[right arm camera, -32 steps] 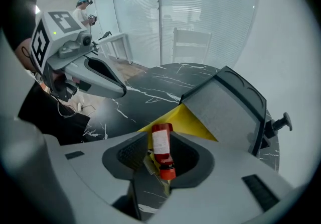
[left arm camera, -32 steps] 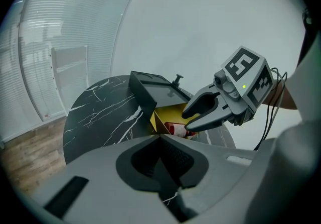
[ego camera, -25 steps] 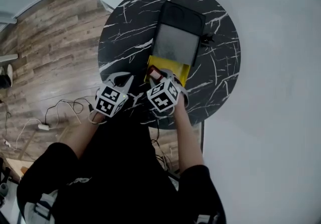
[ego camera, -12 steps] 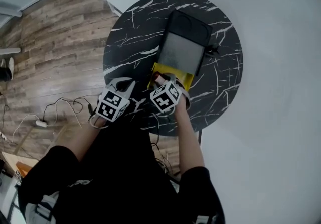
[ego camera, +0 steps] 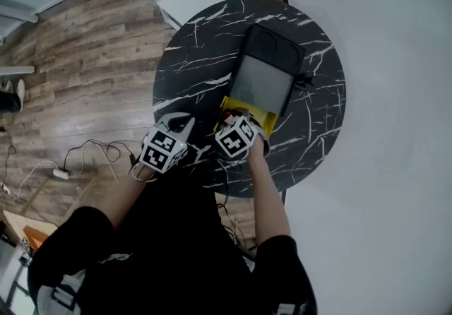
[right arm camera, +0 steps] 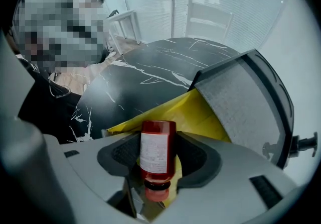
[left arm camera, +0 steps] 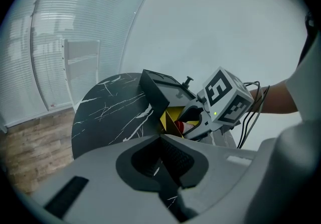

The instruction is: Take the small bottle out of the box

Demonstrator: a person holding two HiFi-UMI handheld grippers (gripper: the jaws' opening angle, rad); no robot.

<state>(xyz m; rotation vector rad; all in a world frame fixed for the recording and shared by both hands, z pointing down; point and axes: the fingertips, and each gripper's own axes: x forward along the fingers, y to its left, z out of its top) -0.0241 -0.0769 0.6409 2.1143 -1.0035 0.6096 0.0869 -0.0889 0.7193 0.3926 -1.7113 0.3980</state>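
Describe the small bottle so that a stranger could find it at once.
On the round black marble table, a yellow box lies at the near end of a grey case. Against that yellow, between the right tongs, which are opening, is the small bottle: the only red thing there, with a white label and red cap.

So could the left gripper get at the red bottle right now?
Probably not: the bottle lies between the opening jaws of the right gripper, which block both its sides. The left gripper sits apart, jaws shut.
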